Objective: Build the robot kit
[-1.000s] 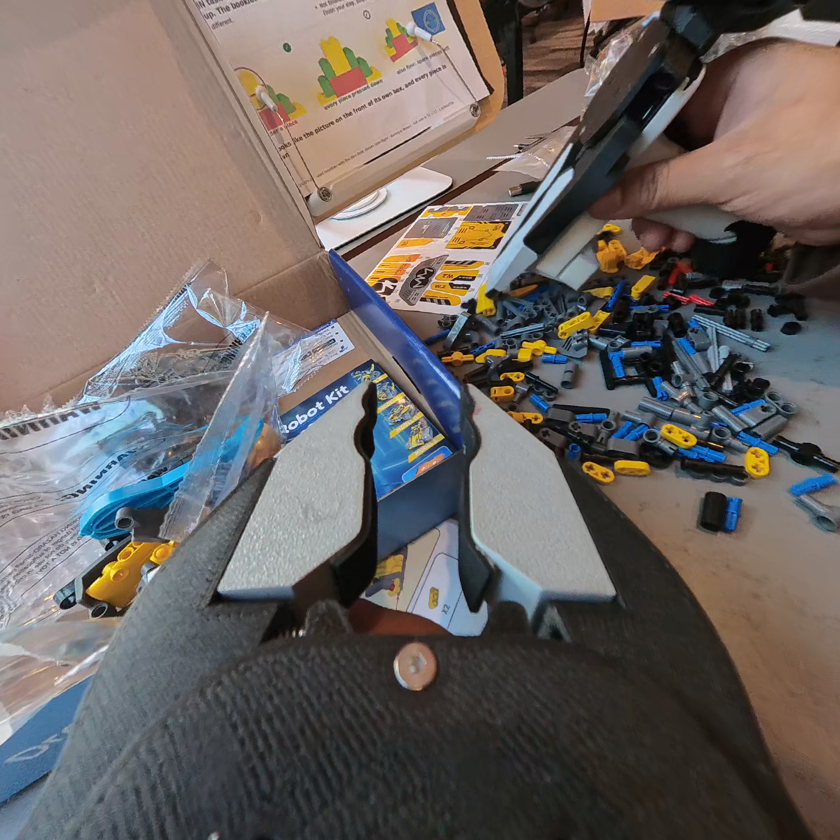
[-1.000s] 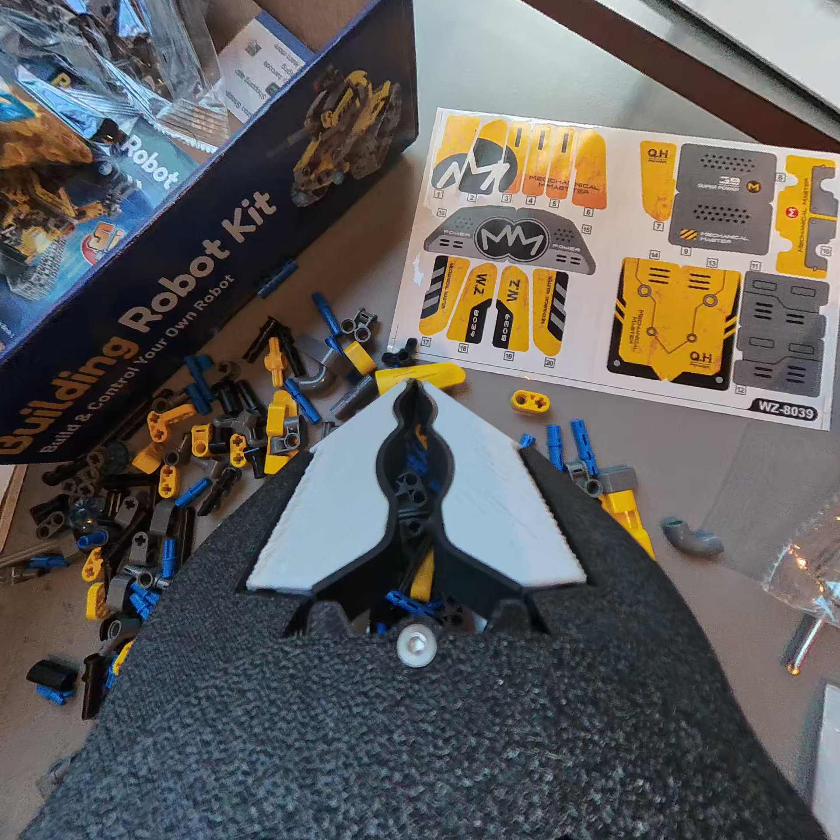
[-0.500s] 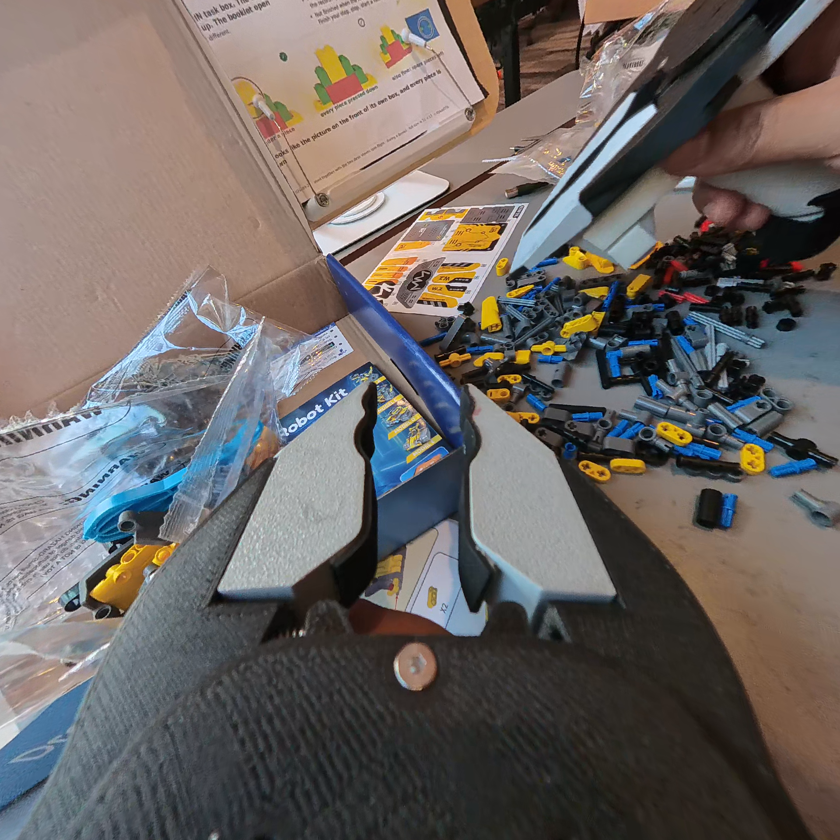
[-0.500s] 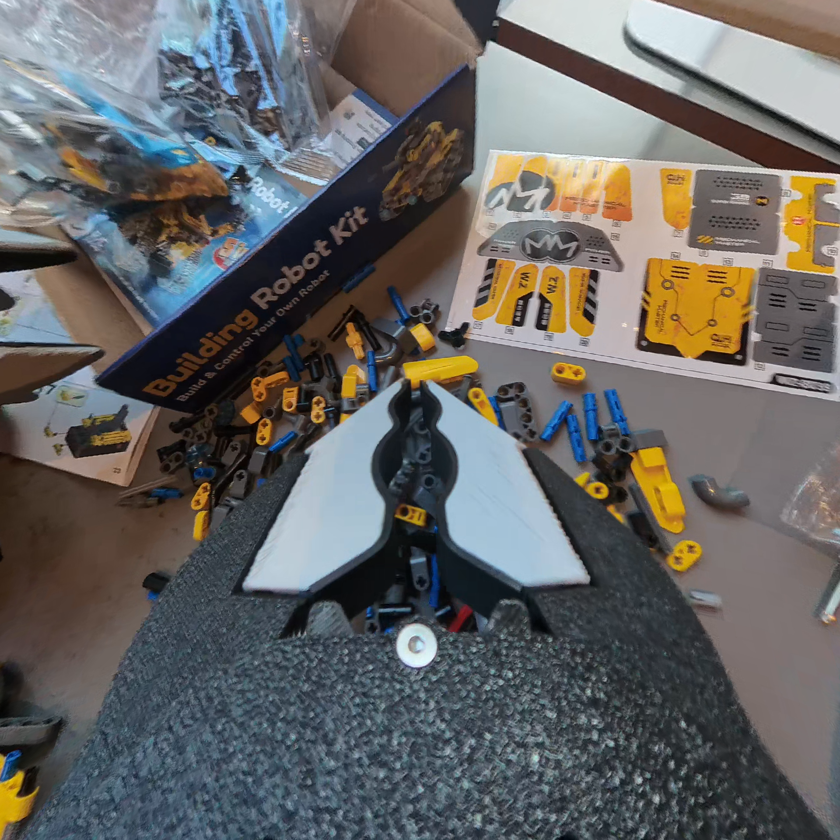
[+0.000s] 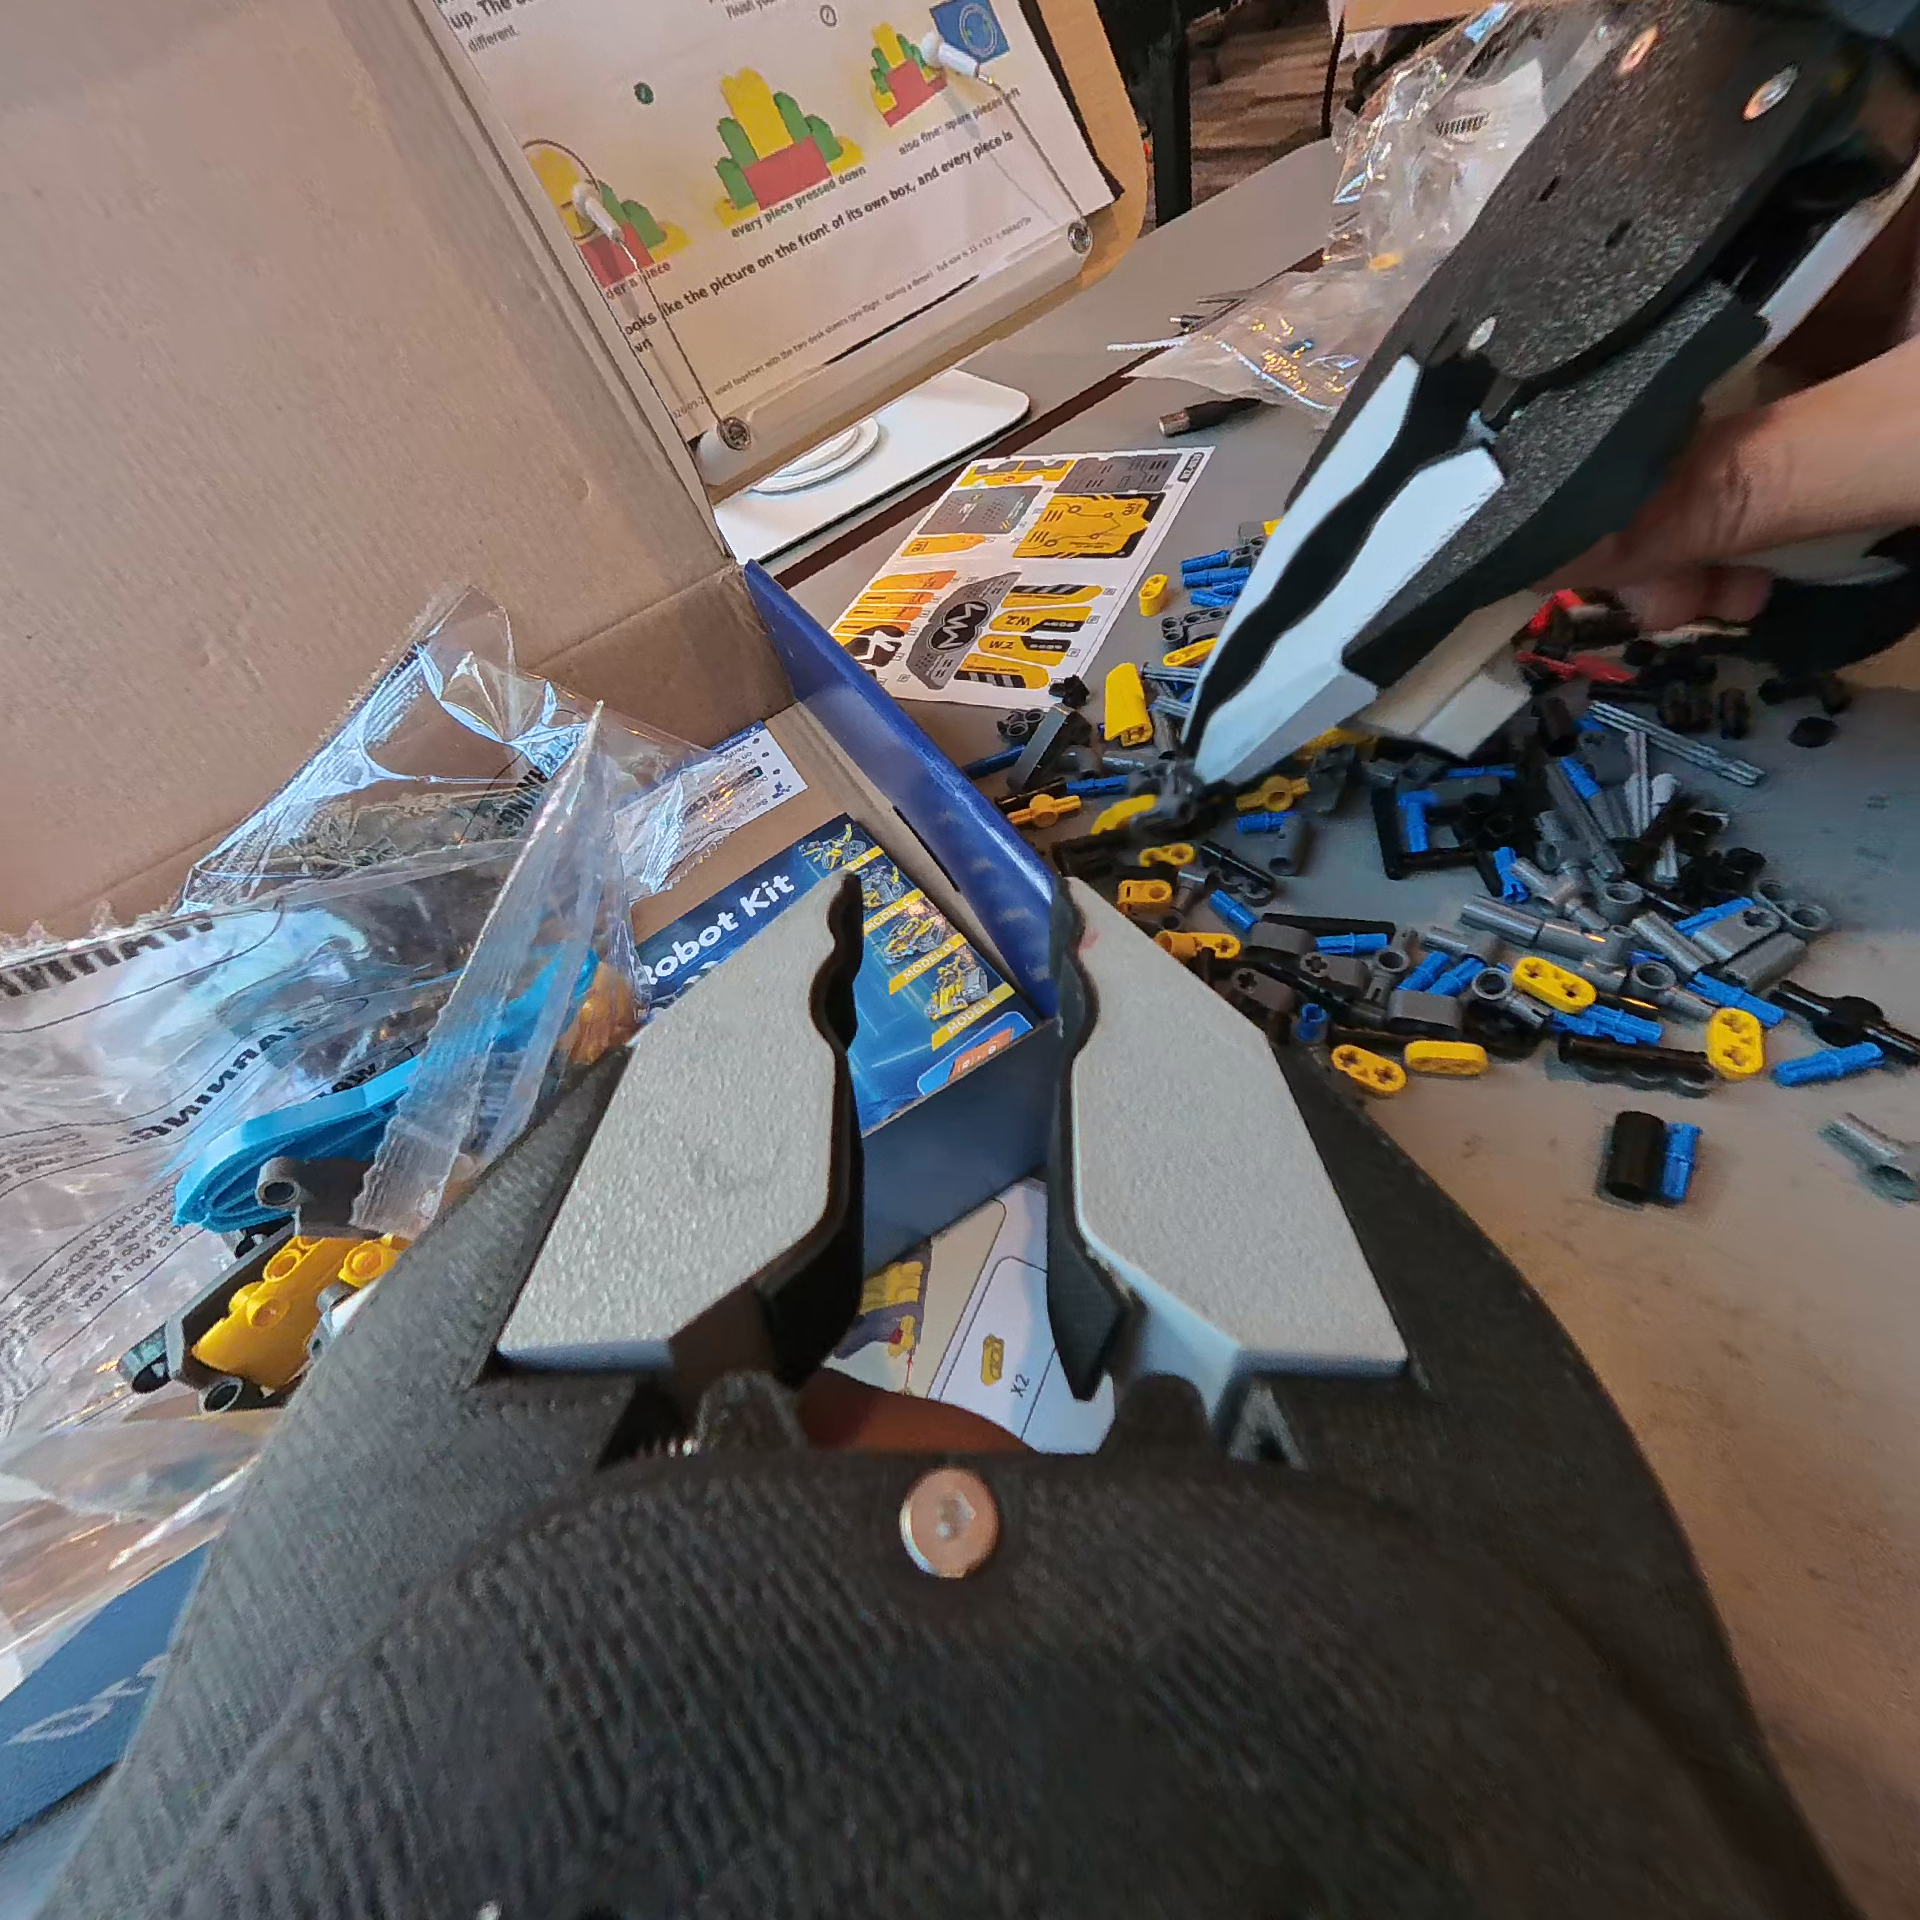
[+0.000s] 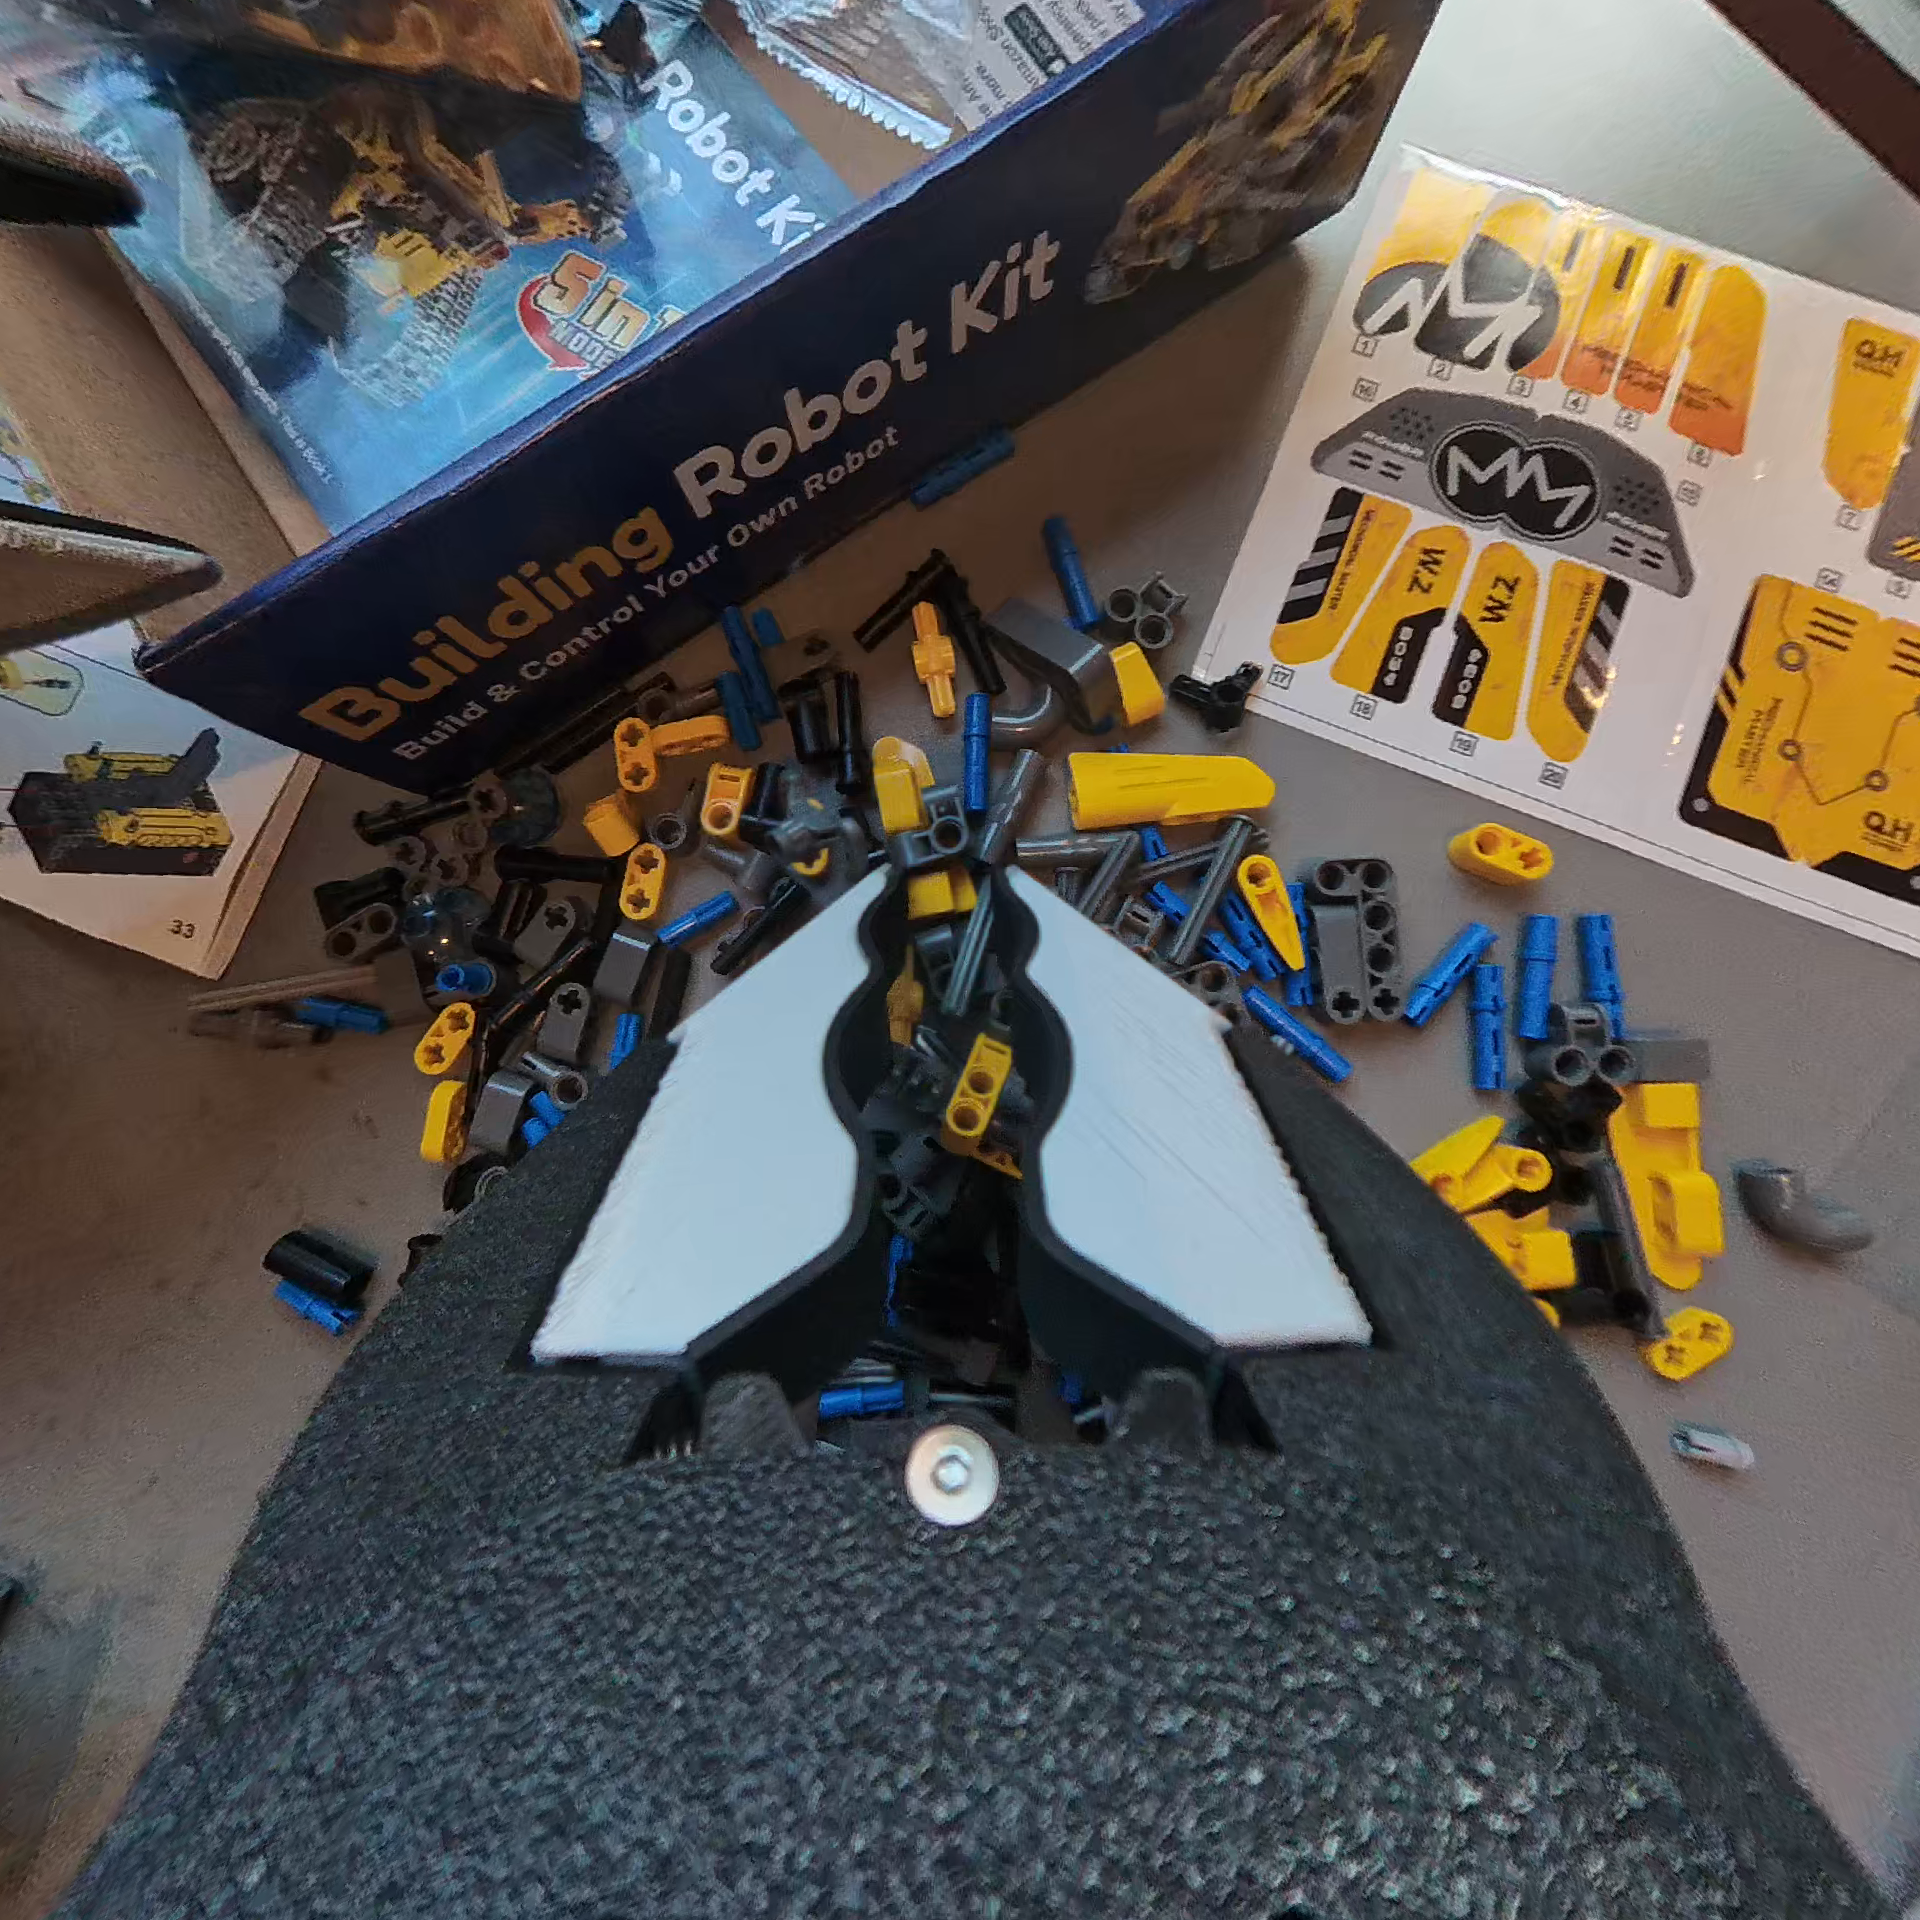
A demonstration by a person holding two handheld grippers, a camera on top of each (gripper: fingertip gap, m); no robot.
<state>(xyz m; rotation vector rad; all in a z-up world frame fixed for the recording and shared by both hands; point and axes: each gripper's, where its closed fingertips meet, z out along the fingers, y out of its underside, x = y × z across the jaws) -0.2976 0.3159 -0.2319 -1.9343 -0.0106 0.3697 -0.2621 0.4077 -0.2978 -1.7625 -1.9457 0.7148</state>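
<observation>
Left wrist view: your left gripper (image 5: 956, 925) hangs with fingers spread wide and empty over the blue box (image 5: 914, 790) corner; plastic bags (image 5: 312, 935) lie inside.
Right wrist view: your right gripper (image 6: 940, 883) has tips nearly together, pinching a dark grey piece (image 6: 940, 842) in the parts pile (image 6: 727, 831).
Surface: grey table (image 6: 1351, 104), sticker sheet (image 6: 1558, 468) beside the pile.

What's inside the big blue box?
Inside the blue box lie crinkly clear plastic bags holding blue, yellow and black parts, plus a printed booklet underneath. The bags cover most of the bottom, so anything below them is hidden.
</observation>
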